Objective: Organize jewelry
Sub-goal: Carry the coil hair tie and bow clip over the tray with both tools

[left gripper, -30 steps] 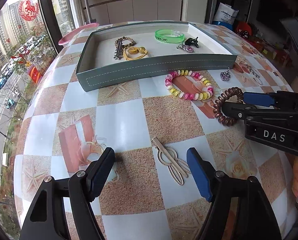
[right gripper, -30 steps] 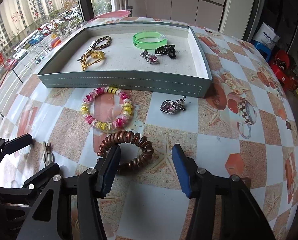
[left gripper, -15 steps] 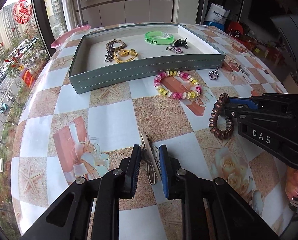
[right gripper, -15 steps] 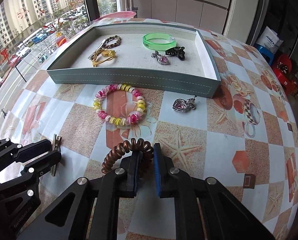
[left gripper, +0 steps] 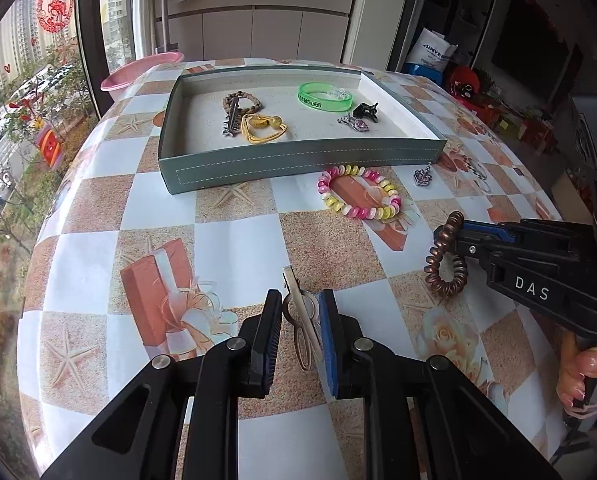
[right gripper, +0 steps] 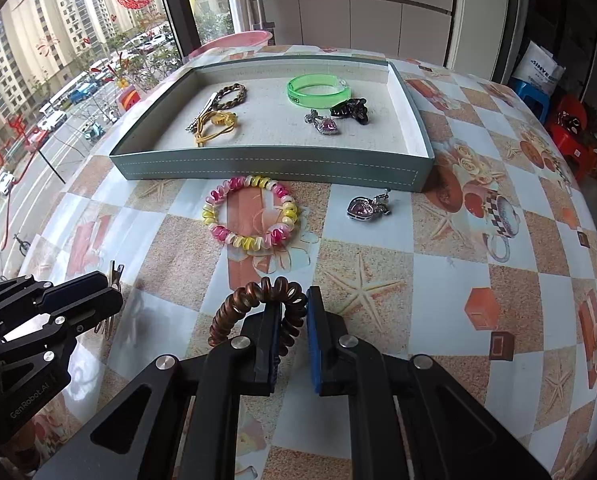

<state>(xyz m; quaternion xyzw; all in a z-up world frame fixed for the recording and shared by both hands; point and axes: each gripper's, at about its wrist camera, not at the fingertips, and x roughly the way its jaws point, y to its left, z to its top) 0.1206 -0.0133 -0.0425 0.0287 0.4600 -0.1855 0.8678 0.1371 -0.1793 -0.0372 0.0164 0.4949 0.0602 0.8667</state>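
My left gripper [left gripper: 300,320] is shut on a beige hair clip [left gripper: 298,304] and holds it above the table. My right gripper [right gripper: 292,320] is shut on a brown coil hair tie [right gripper: 258,304], which also shows in the left wrist view [left gripper: 444,260], lifted off the table. A grey-green tray [left gripper: 298,158] holds a green bracelet [left gripper: 324,96], a yellow tie [left gripper: 260,128], a braided band [left gripper: 240,102], a black claw clip [left gripper: 364,111] and a pendant [left gripper: 354,123]. A pink-yellow bead bracelet [right gripper: 250,214] and a heart pendant [right gripper: 364,208] lie in front of the tray.
The round table [left gripper: 226,240] has a checkered cloth and curves down at its edges. A pink basin [left gripper: 138,72] sits behind the tray at the left. A window is at the left, cabinets behind, clutter on the floor at the right.
Both grippers closed: the left on the hair clip, the right on the coil hair tie. Both have since lifted their items off the table.
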